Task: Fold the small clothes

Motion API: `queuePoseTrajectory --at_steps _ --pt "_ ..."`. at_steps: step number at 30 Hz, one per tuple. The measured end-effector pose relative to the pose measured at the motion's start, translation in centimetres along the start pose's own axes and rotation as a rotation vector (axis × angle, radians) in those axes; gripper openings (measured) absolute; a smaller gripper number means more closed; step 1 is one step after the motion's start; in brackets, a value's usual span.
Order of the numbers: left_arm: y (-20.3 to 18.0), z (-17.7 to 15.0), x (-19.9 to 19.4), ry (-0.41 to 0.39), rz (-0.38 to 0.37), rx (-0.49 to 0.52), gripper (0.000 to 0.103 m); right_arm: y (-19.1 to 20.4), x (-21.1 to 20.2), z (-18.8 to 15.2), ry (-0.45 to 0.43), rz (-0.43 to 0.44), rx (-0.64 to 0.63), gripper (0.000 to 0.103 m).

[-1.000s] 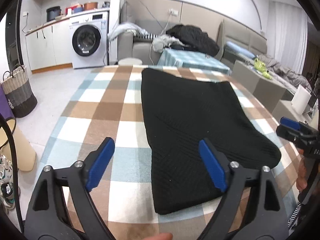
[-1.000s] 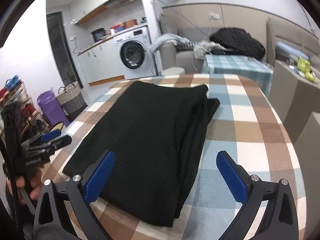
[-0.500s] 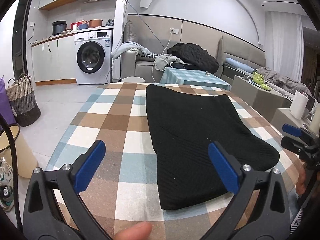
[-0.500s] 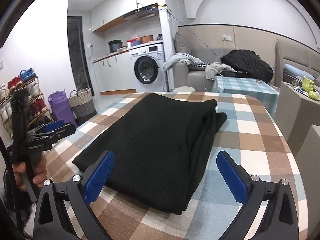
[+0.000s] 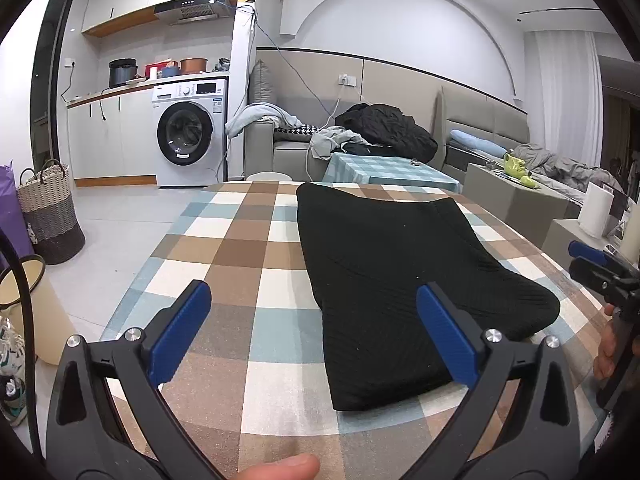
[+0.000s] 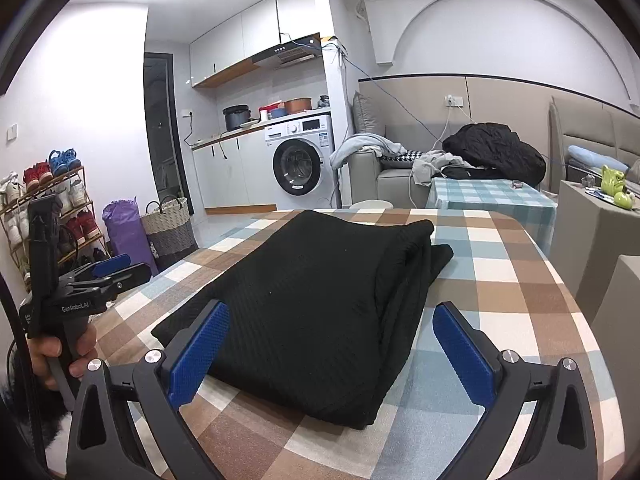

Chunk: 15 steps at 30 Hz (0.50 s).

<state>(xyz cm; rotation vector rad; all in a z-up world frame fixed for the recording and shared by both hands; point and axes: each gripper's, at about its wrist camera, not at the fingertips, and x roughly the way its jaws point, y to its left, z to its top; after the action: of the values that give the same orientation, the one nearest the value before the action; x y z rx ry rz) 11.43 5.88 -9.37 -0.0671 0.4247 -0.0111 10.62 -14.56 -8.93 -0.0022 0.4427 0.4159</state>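
A black knit garment (image 5: pixel 404 272) lies folded into a long stack on the checked tablecloth (image 5: pixel 248 264); it also shows in the right wrist view (image 6: pixel 320 304). My left gripper (image 5: pixel 312 320) is open and empty, held above the near end of the table, left of the garment's near corner. My right gripper (image 6: pixel 332 344) is open and empty, held above the garment's near edge. Each gripper shows at the edge of the other's view: the right gripper (image 5: pixel 596 268) and the left gripper (image 6: pixel 100 276).
The table edge (image 5: pixel 132 280) drops to the floor on the left, with a woven basket (image 5: pixel 48 216) and a washing machine (image 5: pixel 188 136) beyond. A sofa with clothes (image 5: pixel 380 132) and a small checked table (image 5: pixel 384 168) stand behind. A paper roll (image 5: pixel 596 208) stands at the right.
Both grippers have lifted and tilted up away from the garment, so more of the room shows. The garment has not moved.
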Motion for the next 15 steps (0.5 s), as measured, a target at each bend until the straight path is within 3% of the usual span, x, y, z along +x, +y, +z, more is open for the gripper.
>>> queuePoseTrajectory --at_steps 15 --pt "-0.09 -0.01 -0.23 -0.005 -0.001 0.003 0.102 0.67 -0.6 -0.21 -0.031 -0.015 -0.031 0.103"
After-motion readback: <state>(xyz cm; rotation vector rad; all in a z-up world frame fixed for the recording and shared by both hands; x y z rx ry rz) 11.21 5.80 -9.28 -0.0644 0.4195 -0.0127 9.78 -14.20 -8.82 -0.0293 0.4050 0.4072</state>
